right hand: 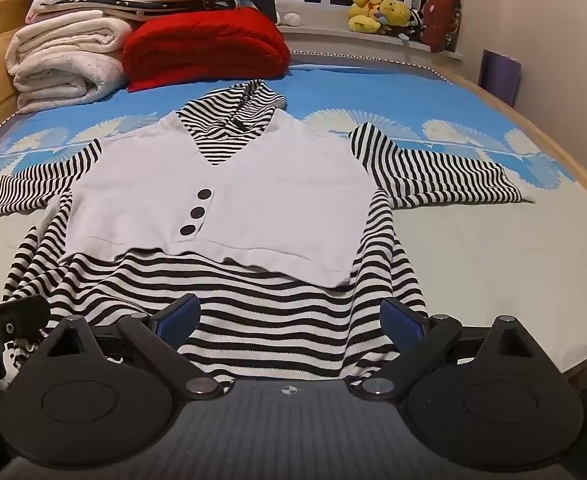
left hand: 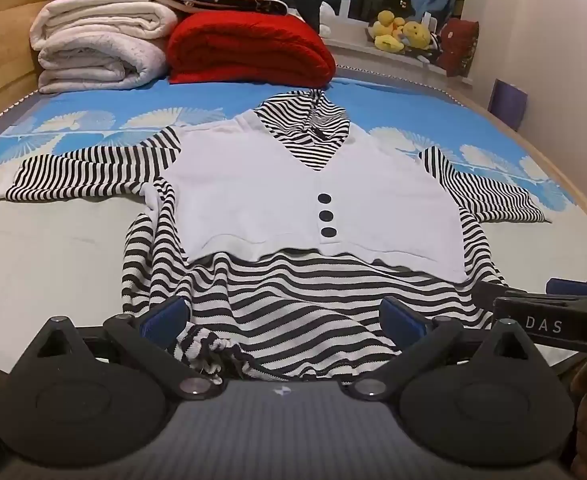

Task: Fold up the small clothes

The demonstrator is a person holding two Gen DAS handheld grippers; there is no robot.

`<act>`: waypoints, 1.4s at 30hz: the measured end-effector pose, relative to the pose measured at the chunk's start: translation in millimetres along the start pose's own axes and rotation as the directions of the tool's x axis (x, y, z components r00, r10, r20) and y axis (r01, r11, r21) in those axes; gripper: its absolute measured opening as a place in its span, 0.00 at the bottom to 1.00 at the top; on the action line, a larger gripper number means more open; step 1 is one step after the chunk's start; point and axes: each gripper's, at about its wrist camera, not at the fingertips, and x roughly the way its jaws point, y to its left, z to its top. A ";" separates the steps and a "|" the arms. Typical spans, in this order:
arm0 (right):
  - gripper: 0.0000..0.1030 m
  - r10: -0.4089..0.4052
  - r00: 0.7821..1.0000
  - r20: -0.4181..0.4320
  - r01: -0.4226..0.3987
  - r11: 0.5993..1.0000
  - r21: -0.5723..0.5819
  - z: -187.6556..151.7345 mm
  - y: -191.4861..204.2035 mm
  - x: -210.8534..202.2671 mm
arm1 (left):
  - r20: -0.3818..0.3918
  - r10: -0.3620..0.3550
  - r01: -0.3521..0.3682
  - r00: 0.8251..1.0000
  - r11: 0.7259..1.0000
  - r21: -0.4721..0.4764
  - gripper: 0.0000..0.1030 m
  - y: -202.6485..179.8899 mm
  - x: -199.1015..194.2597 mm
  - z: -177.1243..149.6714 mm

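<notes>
A small black-and-white striped hooded dress (left hand: 293, 296) (right hand: 277, 320) with a white vest front and three dark buttons (left hand: 326, 216) lies face up on the bed, sleeves spread to both sides. Its striped hem is bunched at the near edge. My left gripper (left hand: 285, 316) hovers open over the hem's left part, blue pads wide apart, nothing pinched. My right gripper (right hand: 289, 316) is open over the hem's right part, fabric beneath but not pressed. The right gripper's body (left hand: 549, 316) shows at the right of the left wrist view.
The bed (left hand: 53, 264) has a blue patterned sheet and wooden frame. Folded white blankets (left hand: 97, 48) and a red blanket (left hand: 249, 48) are stacked at the far end. Plush toys (left hand: 401, 30) sit on the windowsill. A purple box (left hand: 507, 104) leans by the right wall.
</notes>
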 end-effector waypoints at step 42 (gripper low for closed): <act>0.89 -0.129 0.987 -0.096 0.142 0.981 0.134 4.4 -42.8 40.4 | -0.206 0.211 -0.243 0.956 0.959 -0.147 0.99 73.8 84.9 29.8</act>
